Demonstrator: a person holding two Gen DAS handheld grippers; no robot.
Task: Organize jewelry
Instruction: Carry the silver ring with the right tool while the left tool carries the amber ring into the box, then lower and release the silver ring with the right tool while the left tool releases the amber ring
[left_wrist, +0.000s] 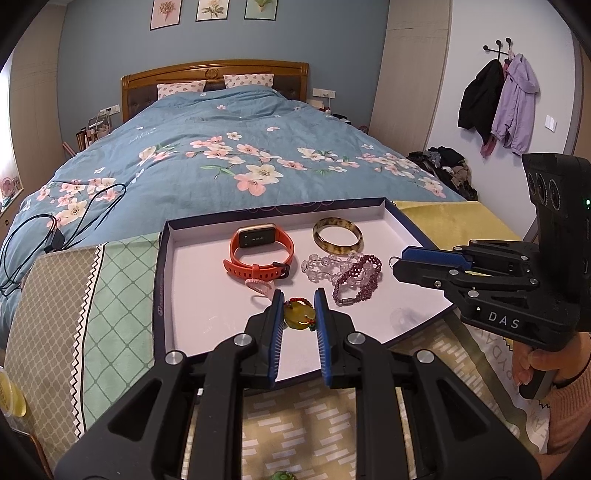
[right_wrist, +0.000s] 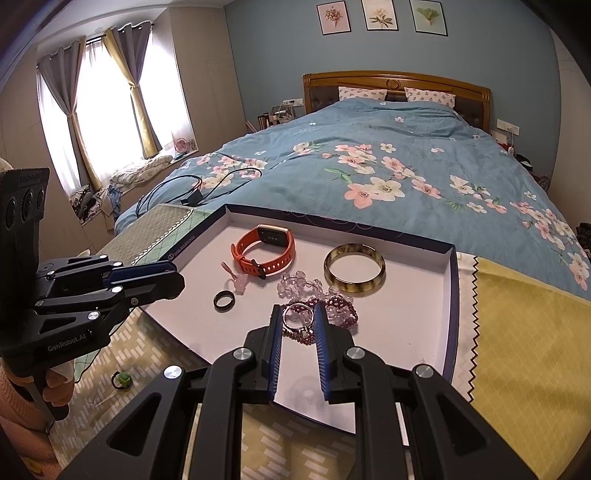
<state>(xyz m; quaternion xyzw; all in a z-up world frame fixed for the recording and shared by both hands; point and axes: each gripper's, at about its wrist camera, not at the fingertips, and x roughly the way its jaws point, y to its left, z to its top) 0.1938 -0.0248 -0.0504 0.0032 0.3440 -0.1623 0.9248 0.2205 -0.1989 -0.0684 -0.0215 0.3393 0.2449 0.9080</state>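
Nearest, over the cloth-covered worktop (left_wrist: 295, 421), the left gripper (left_wrist: 298, 297) has its fingers drawn in narrow on a yellow-green pendant (left_wrist: 300, 318) with red beads, pinched at the tips above the near edge of the tray (left_wrist: 199, 291). To its right, the right gripper (right_wrist: 298, 308) is equally narrow and pinches a silver ring (right_wrist: 293, 318) just above the purple bead bracelet (right_wrist: 343, 314).

Both pieces look ready to be set down. Each would do best lowered close to a bare patch of the white floor before the fingers part, so nothing bounces. The ring should be shifted clear of the purple beads first, or it may slip in among them. The pendant has open floor near left, beside the black ring (right_wrist: 224, 300) and the pink ring (right_wrist: 236, 282).

Farther in lie the clear bead bracelet (right_wrist: 299, 284), touching the purple one, then the orange watch (right_wrist: 266, 251) far left and the amber bangle (right_wrist: 354, 269) far right, apart from each other.
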